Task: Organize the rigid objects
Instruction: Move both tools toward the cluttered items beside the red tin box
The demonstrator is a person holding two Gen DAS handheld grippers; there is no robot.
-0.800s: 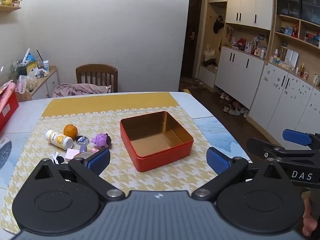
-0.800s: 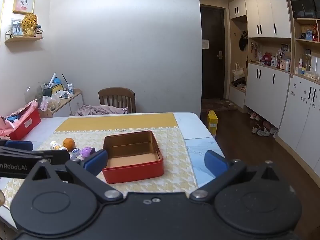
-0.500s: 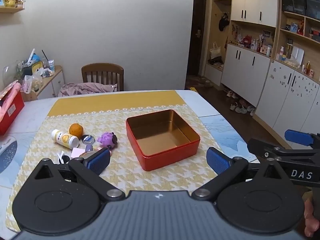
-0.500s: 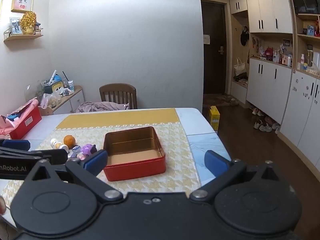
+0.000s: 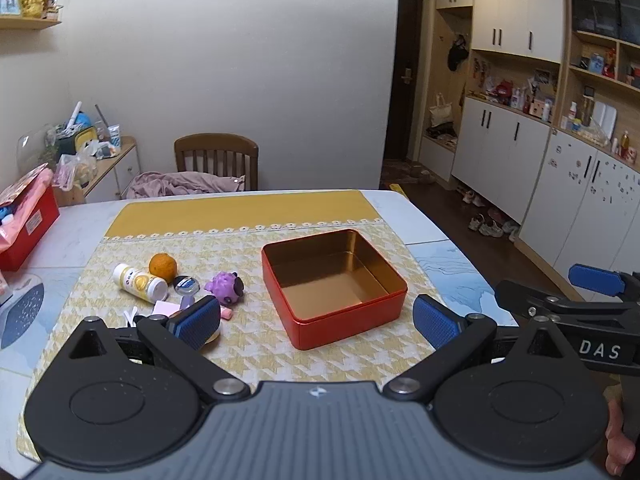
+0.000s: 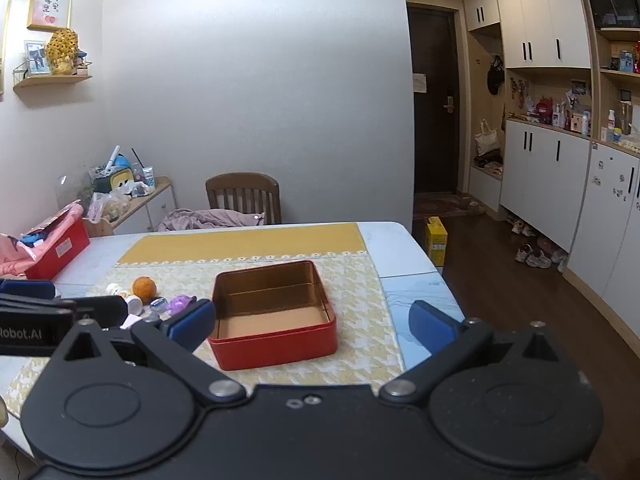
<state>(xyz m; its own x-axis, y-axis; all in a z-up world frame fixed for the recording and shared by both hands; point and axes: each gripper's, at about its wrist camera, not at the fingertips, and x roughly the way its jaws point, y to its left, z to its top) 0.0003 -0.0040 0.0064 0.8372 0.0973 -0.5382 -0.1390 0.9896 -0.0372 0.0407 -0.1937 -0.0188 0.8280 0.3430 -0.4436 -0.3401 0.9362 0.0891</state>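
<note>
An empty red tin box with a gold inside sits on the yellow houndstooth mat; it also shows in the right wrist view. Left of it lie an orange, a white bottle on its side, a small round tin, a purple toy and some small pink and white bits. My left gripper is open and empty, held above the table's near edge in front of the box. My right gripper is open and empty, to the right of the left one.
A red container with pink stuff stands at the table's far left. A wooden chair with cloth on it stands behind the table. White cupboards and shoes on the floor are to the right.
Both grippers have drifted slightly, so the box and the small objects sit a little further right and higher in the left view. Both stay open and empty.
</note>
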